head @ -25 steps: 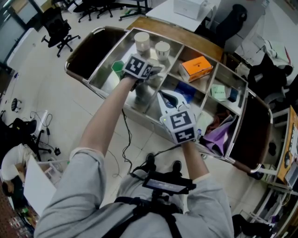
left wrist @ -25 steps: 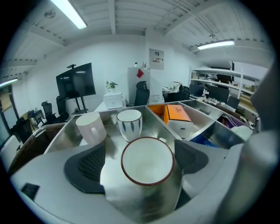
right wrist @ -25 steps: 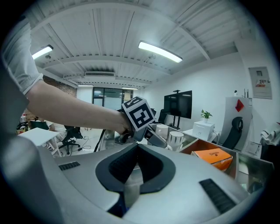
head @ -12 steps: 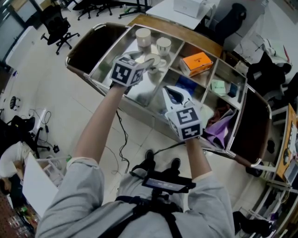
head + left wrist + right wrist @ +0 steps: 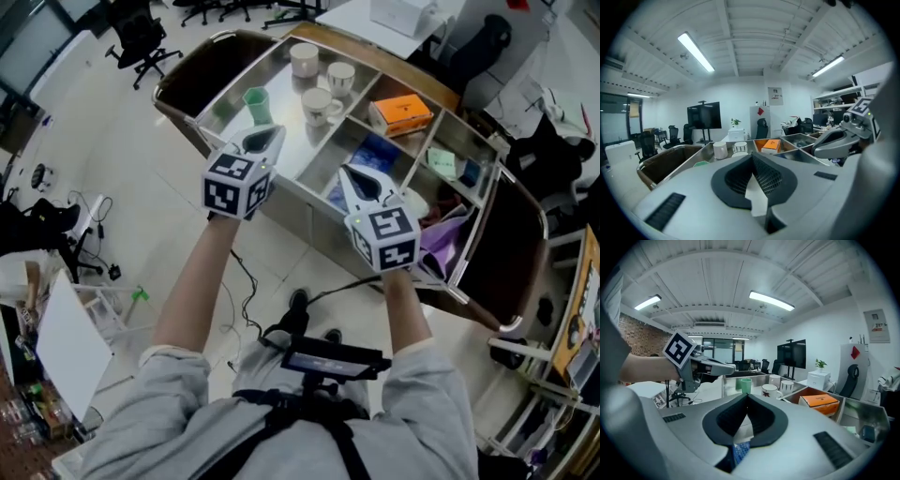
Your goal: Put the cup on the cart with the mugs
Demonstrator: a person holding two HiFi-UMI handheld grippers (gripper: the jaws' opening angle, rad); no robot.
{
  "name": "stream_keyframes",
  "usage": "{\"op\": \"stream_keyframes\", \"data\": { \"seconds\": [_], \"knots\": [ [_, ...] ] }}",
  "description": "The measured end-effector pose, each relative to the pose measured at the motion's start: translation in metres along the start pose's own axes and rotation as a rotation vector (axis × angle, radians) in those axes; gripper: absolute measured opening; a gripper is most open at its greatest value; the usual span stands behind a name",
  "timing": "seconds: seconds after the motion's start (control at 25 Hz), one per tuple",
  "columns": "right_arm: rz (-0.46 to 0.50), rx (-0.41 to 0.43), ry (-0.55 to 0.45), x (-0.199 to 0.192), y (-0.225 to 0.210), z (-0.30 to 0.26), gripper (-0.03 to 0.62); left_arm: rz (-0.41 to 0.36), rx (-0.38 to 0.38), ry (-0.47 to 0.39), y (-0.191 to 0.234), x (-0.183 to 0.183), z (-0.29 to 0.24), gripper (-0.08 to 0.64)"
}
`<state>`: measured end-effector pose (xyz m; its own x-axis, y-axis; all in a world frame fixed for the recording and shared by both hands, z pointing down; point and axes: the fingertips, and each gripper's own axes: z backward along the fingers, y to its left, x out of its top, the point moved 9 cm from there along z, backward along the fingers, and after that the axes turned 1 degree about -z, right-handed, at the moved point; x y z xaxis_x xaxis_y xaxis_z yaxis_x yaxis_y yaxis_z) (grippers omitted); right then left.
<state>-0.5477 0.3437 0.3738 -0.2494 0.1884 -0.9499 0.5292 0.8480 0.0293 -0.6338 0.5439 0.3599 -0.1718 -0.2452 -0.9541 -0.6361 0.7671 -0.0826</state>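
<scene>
Head view: the green cup [image 5: 256, 103] stands upright in the steel compartment near the left end of the cart [image 5: 394, 64], close to its near edge, with three white mugs [image 5: 319, 105] beside it and apart from it. The left gripper [image 5: 270, 137] hangs just short of that edge and the right gripper [image 5: 356, 175] over the middle compartments

Left gripper view: the jaws are pressed together with nothing between them. Only a sliver of the cup shows past them

Right gripper view: these jaws also meet, empty. The cup is a plain, smooth, slightly tapered tumbler without a handle. It looks like plastic, so probably light, stiff and a little slippery. The best hold would be across the wall just below the rim, squeezed gently
</scene>
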Motion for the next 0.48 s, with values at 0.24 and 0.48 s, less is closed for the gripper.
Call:
{"op": "stream_keyframes", "data": {
  "seconds": [0.24, 0.48],
  "knots": [
    [-0.025, 0.044, -0.022, -0.017, 0.009, 0.044, 0.002, 0.100, 0.135, -0.009, -0.036, -0.043, 0.075, 0.005],
    [-0.053, 0.059, -0.027, -0.041, 0.017, 0.088, 0.002, 0.162, 0.238, 0.016, -0.071, -0.085, 0.136, 0.005]
  ]
}}
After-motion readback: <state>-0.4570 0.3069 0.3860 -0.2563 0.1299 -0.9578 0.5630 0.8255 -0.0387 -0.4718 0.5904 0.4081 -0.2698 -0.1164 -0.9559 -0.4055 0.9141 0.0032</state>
